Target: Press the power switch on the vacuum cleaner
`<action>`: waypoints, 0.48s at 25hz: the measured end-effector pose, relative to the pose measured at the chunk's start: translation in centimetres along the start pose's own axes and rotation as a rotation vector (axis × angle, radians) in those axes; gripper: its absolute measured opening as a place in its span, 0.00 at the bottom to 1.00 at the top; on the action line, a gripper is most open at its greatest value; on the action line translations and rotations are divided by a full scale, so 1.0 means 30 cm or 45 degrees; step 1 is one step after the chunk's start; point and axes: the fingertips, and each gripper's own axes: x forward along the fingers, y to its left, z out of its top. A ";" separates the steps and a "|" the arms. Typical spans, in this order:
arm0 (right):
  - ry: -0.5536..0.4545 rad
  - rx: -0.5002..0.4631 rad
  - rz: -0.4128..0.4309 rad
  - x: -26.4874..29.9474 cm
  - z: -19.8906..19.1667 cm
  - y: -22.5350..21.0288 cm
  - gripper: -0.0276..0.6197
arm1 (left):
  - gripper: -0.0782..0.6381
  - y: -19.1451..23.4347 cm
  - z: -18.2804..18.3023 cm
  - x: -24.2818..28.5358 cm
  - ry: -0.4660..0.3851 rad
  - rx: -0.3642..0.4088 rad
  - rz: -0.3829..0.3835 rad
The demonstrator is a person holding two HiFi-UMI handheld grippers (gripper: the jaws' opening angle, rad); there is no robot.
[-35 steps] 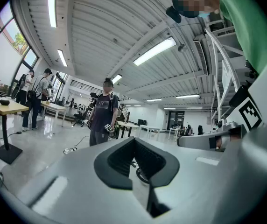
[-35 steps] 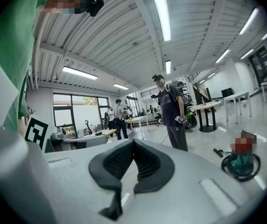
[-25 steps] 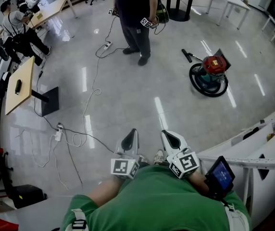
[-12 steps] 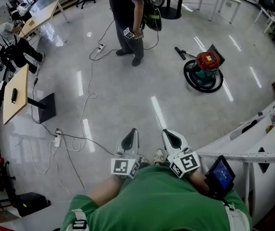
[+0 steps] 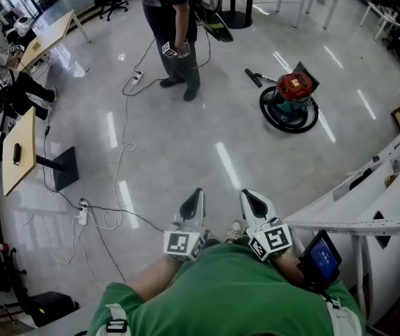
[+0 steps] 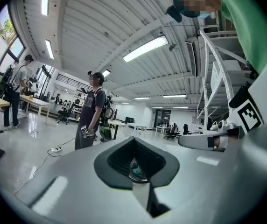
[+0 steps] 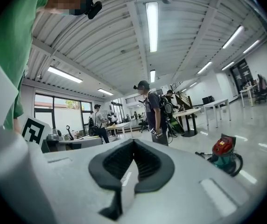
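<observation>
Looking down, the head view is showing the left tongs (image 5: 191,200) and right tongs (image 5: 250,201) pointing forward, well apart from the vacuum cleaner (image 5: 290,96) on the floor. Left gripper view: tongs are sitting together, empty. Right gripper view: likewise. Risk: the hose (image 5: 273,114) coiling around the vacuum cleaner could be snagging a foot on approach.

Left gripper (image 6: 135,146) jaws meet at the tips, a person (image 6: 91,113) standing beyond
</observation>
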 end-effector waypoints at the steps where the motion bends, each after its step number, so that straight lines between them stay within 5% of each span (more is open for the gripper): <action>1: -0.003 0.000 -0.008 -0.005 0.020 -0.033 0.05 | 0.12 -0.024 0.010 0.031 0.001 0.002 -0.007; 12: -0.049 0.004 -0.119 -0.052 0.069 -0.263 0.05 | 0.12 -0.172 0.000 0.233 0.045 0.021 -0.097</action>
